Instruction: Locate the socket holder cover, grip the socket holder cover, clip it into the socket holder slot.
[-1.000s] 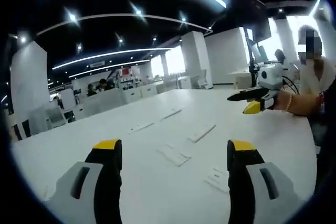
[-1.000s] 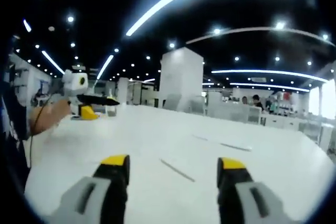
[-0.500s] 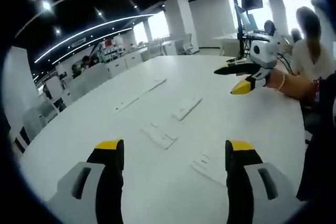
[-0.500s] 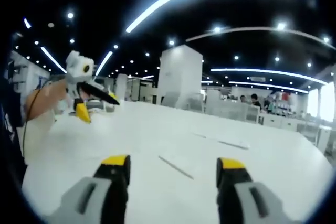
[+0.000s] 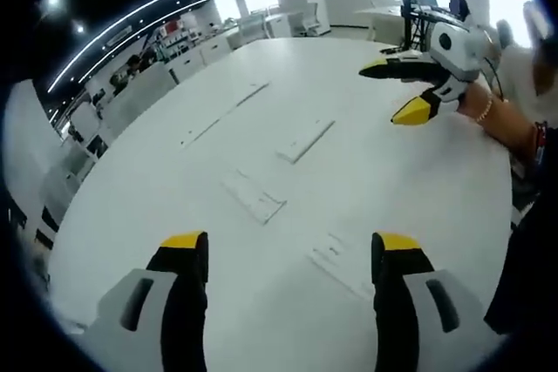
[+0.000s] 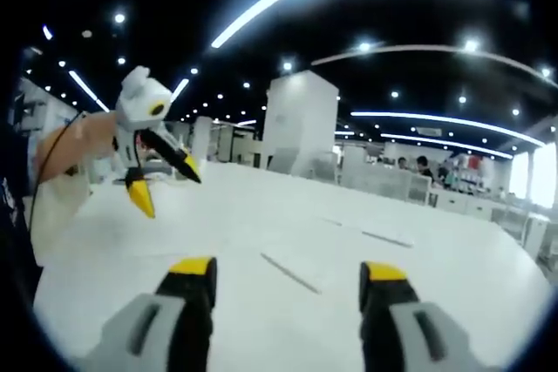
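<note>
The white table (image 5: pixel 174 172) is broad, smooth and matte, its far edge rounded. Several flat white plastic pieces lie on it, well apart from one another. Which of them is the socket holder cover cannot be told for certain.

In the left gripper view, the likeliest candidates are a long rectangular strip (image 5: pixel 306 139) lying diagonally, a shorter ribbed plate (image 5: pixel 254 196) nearer, and a small moulded piece (image 5: pixel 340 260) just ahead of the right-hand jaw. Two thin strips (image 5: pixel 225 111) lie farther off.

The left gripper (image 5: pixel 290 246) looks down on these pieces, jaws spread wide with nothing between them; its tips are yellow over grey-and-black bodies. The ribbed plate lies ahead and between the jaws, its long axis running obliquely across the jaw line. In my judgement this gripper is the better placed for the pick.

The right gripper (image 6: pixel 289 269) is likewise spread and empty, held low over the table, with a thin strip (image 6: pixel 292 273) lying slantwise ahead.
</note>
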